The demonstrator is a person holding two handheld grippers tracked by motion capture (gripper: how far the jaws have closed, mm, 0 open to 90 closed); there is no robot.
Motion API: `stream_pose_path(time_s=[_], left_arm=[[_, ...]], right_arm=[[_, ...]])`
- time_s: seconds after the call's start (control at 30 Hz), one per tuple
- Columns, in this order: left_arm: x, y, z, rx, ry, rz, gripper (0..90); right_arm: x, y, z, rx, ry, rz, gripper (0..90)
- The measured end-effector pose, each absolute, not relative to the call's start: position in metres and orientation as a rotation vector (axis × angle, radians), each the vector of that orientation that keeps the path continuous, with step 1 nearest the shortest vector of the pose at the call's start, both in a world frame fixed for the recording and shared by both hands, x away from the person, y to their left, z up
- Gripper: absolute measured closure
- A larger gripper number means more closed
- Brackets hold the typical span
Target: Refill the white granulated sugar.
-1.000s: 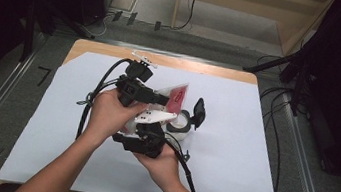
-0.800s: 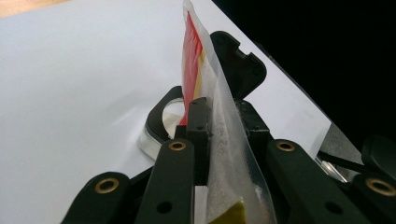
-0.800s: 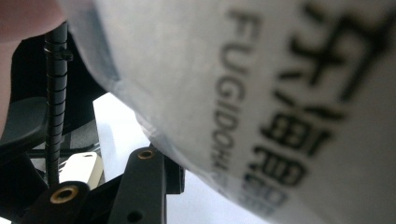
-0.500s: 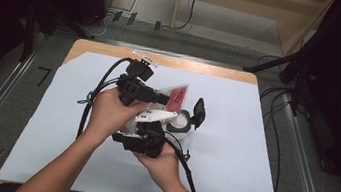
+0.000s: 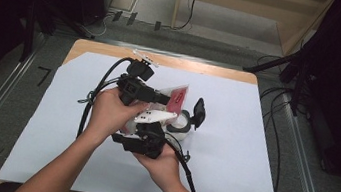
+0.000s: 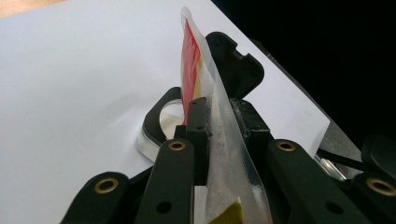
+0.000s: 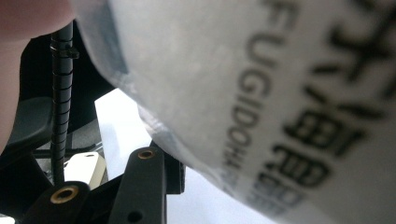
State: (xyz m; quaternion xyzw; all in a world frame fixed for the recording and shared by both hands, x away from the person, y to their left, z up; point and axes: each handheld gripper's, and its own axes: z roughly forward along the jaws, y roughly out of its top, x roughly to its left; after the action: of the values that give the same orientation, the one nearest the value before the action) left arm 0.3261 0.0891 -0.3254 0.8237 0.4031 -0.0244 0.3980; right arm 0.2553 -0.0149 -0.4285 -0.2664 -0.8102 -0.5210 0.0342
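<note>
A translucent packet [image 5: 176, 96] with red print hangs above the middle of the table between both grippers. My left gripper [image 5: 165, 98] is shut on it; in the left gripper view the packet [image 6: 224, 140] stands pinched edge-on between the jaws [image 6: 219, 126]. My right gripper [image 5: 161, 127] sits just below and nearer the person. In the right gripper view the packet's white face with black lettering [image 7: 261, 93] presses against one of the fingers [image 7: 145, 182] and hides the other. Beneath them stands a small clear container [image 5: 180, 123] with a black rim [image 6: 156, 112].
The container's black flip lid [image 5: 200, 111] stands open, also showing behind the packet [image 6: 233, 65]. A white sheet [image 5: 251, 153] covers the wooden table. Black cables [image 5: 96, 90] trail from both grippers. Dark equipment and floor cables surround the table.
</note>
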Motion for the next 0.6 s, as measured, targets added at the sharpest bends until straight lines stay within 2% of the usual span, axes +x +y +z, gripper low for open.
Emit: stream_pose_path(time_s=[0.6], left_arm=[[0.3262, 0.0843, -0.325, 2.079, 1.007, -0.073, 78.5]], right_arm=[[0.2544, -0.0188, -0.4279, -0.817, -2.509, -1.608, 63.5]])
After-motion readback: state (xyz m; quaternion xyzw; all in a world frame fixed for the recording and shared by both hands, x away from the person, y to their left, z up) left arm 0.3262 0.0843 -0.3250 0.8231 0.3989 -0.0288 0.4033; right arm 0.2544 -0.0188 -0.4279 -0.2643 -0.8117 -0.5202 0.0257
